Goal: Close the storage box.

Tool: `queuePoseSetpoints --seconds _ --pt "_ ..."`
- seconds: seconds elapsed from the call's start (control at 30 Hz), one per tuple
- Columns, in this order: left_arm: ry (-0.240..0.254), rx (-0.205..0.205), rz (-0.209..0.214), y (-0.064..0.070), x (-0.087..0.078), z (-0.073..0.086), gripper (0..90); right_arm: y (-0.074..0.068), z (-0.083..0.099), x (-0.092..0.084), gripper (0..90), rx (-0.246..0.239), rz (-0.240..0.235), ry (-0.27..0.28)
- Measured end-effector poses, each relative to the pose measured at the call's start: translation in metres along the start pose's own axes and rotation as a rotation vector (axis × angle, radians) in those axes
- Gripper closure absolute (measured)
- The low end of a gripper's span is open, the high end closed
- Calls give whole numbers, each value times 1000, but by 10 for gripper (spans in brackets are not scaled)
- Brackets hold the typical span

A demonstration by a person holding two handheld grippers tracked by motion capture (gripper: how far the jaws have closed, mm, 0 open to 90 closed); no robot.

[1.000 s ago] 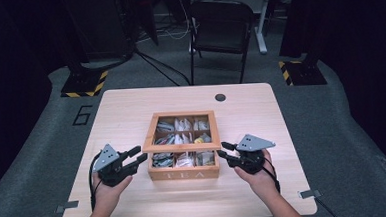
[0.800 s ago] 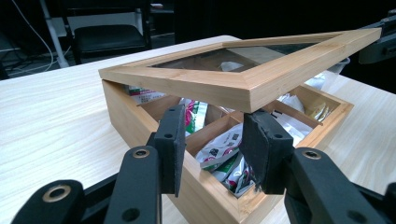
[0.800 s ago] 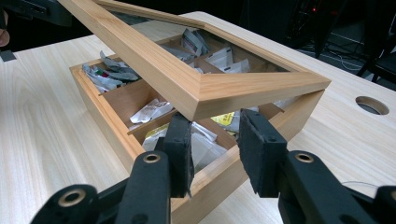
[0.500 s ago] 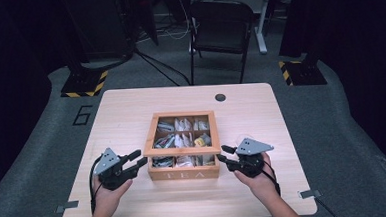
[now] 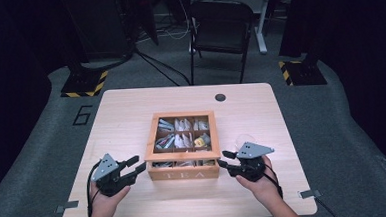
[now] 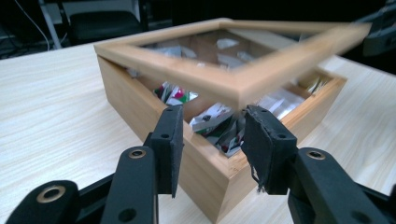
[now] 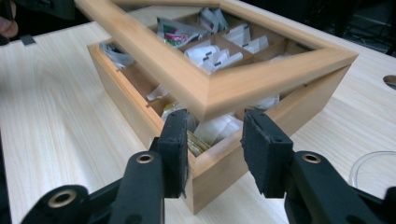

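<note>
The wooden tea box (image 5: pixel 183 145) sits at the middle of the table (image 5: pixel 126 112), centre of the high view, its compartments full of tea bags (image 5: pixel 181 133). Its glass-paned lid (image 6: pixel 233 60) is now raised off the front edge: in both gripper views the frame tilts up, leaving a gap above the box wall, blurred at its far end as if moving. A second ago my grippers stood further up beside the box; both have since drawn down and back toward the front corners.

My left gripper (image 6: pixel 212 140) is released, its jaws spread either side of the near corner, below the lid's corner; I cannot tell if a pad touches it. My right gripper (image 7: pixel 215 135) is likewise spread open at the other front corner, clasping nothing.

I judge the lid is either being prised up or dropping shut. A clear ring (image 7: pixel 371 168) lies at lower right of the right gripper view.
</note>
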State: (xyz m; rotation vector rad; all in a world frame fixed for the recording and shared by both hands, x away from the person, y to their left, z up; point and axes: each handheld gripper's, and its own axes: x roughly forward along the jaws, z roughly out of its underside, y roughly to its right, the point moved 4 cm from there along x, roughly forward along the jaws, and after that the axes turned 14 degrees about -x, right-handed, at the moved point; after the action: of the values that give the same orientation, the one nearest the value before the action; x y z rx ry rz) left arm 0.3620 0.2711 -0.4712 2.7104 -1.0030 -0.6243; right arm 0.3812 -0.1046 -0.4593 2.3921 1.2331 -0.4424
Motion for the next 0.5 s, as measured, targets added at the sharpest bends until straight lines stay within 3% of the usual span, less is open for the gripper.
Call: queuePoseSetpoints --seconds 0.13,0.5 --pt "11 -10 -7 -1 -4 -1 573 3 0 -6 604 22 -1 22" --pt "12 -46 -34 -11 4 -5 552 9 5 -2 539 42 39 5"
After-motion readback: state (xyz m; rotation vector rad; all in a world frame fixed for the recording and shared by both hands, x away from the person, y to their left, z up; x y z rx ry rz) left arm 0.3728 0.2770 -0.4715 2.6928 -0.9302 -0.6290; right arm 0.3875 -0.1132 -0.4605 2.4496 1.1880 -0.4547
